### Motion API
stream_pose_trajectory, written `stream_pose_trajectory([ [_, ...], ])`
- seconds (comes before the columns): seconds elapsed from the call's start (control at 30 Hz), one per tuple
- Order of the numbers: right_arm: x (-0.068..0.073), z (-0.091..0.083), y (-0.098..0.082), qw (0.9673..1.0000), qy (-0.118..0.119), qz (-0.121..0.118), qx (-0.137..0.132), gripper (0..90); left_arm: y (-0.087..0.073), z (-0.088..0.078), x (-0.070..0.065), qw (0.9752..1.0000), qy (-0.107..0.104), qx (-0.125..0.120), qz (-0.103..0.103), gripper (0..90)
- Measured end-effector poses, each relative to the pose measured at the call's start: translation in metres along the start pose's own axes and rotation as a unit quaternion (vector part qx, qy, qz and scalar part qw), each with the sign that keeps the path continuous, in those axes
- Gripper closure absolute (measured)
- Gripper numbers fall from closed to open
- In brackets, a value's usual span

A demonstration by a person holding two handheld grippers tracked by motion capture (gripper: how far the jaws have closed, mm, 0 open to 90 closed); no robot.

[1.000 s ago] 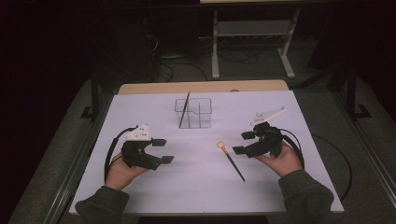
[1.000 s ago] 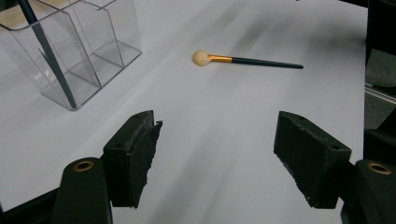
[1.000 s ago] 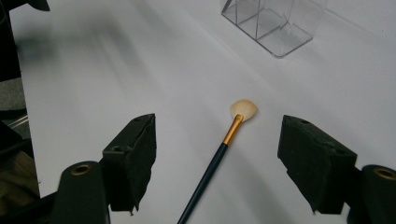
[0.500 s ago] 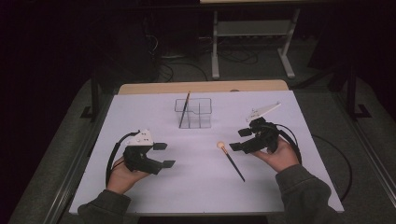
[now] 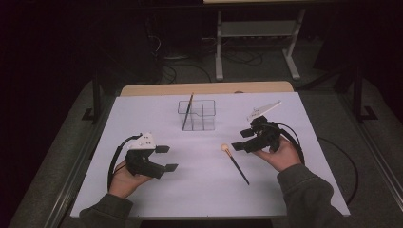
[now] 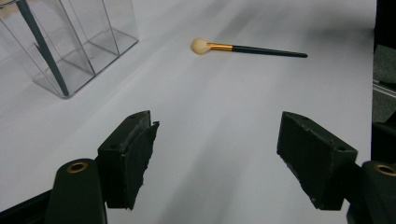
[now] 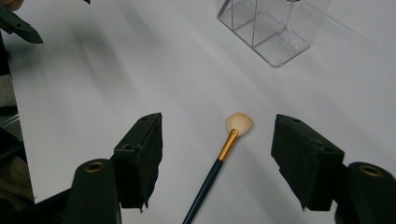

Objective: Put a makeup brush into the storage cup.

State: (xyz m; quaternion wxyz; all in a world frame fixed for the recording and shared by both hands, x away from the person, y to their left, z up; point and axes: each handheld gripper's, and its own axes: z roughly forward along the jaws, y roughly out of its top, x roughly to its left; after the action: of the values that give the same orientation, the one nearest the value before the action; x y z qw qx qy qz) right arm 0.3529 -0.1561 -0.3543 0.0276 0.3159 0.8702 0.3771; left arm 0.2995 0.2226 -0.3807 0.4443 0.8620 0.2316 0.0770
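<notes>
The brush (image 5: 233,161) lies flat on the desk (image 5: 199,190), its pale head between the right tongs (image 5: 241,139), wide but closing, touching nothing; left tongs (image 5: 166,158) wide, well apart from the brush

No text, label, brand, number or sign could be read on anything in these views.

Grey-green sleeves; each black claw (image 5: 166,158) (image 5: 241,140) carries a white top plate, brass-ringed holes and a black cable.
</notes>
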Motion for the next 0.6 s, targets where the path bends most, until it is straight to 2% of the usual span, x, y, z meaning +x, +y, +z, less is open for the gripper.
stream_pose_trajectory([
  [0.27,-0.0015,0.0043,0.0021,0.9999,0.001,0.011,0.012,35.9,-0.0002,-0.0003,0.0001,1.0000,0.002,0.000,0.001,24.6],
  [0.5,-0.0046,0.0092,0.0022,0.9998,-0.003,0.007,0.019,38.5,-0.0005,-0.0013,0.0013,1.0000,0.003,-0.002,0.000,24.4],
  [0.6,-0.0041,0.0101,0.0028,0.9997,-0.003,0.014,0.022,39.4,-0.0007,-0.0016,0.0014,1.0000,0.001,-0.002,-0.003,24.4],
])
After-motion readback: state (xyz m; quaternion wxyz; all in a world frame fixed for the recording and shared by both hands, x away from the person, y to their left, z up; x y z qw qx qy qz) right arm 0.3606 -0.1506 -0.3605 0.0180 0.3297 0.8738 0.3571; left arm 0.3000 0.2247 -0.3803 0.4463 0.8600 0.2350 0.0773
